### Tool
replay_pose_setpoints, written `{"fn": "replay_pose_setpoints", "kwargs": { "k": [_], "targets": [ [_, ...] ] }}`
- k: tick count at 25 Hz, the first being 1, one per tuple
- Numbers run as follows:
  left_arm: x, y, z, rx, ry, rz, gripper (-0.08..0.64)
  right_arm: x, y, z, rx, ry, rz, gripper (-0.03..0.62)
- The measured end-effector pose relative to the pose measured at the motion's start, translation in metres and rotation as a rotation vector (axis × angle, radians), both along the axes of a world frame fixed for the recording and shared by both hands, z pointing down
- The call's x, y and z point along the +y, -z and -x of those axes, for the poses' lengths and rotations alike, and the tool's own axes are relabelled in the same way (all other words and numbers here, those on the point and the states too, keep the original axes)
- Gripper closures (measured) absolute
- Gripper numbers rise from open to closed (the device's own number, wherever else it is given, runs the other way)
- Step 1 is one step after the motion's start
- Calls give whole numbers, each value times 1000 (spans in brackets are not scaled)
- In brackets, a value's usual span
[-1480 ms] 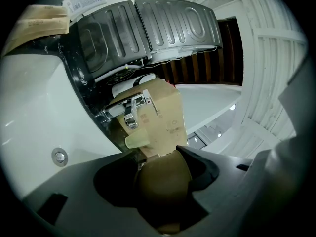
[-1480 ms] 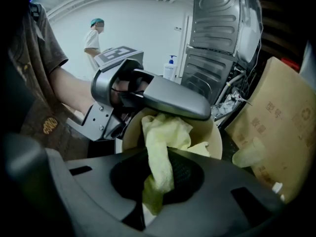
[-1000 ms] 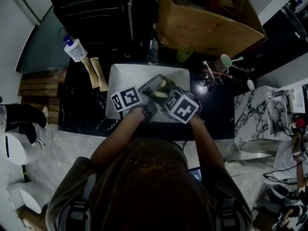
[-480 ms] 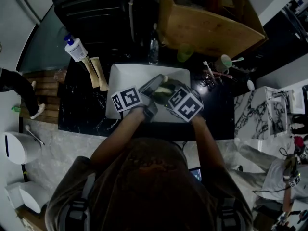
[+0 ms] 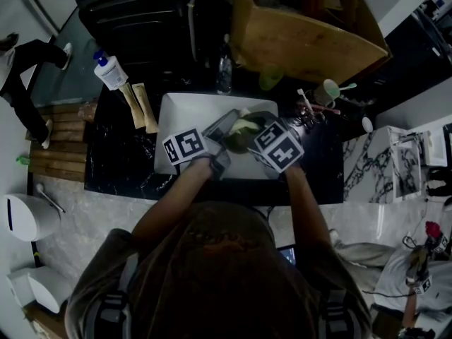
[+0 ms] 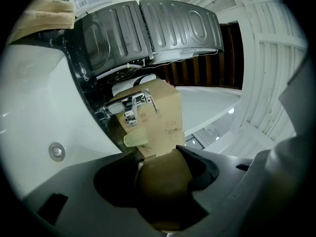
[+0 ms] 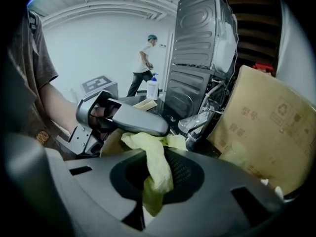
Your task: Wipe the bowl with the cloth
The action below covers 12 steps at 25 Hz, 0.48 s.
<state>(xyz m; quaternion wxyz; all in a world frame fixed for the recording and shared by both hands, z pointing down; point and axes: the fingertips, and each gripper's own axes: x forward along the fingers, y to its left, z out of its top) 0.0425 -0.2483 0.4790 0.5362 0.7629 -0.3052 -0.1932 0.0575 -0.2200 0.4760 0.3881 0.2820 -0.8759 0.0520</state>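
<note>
Two grippers on one bowl above the sink

Both grippers work just above the white sink (image 5: 185, 111). The left gripper (image 6: 164, 168) has its jaws clamped on a brownish rounded edge, which I take for the rim of the bowl (image 5: 239, 141). That holds the bowl tilted over the middle of the sink. The right gripper (image 7: 157, 179) has its jaws pinched on a fold of the yellow-green cloth (image 7: 153, 152). The loose end of the cloth spills forward toward the bowl, right beside the left gripper's grey jaw.

Judgement: wiping step is under way. To do it well:
- The left grip should be firm. The rim looks smooth, so a sideways push from the cloth could twist the bowl out and drop it into the sink.
- Press with the bunched cloth, not the jaw tips, so hard plastic doesn't scrape the bowl.
- Sweep round the inside wall and turn the bowl a little with the left wrist to reach the side away from the sink's front edge.
- The pinch is on a thin fold. If it slips, re-grip a thicker bunch.
</note>
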Motion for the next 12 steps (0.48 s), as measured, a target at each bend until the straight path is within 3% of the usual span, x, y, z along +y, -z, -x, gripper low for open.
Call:
{"fn": "replay_pose_setpoints", "kwargs": {
  "k": [12],
  "targets": [
    [-2,-4,4,12,17,24,311,-4,-2,-10,47,-20,-31,557]
  ]
}}
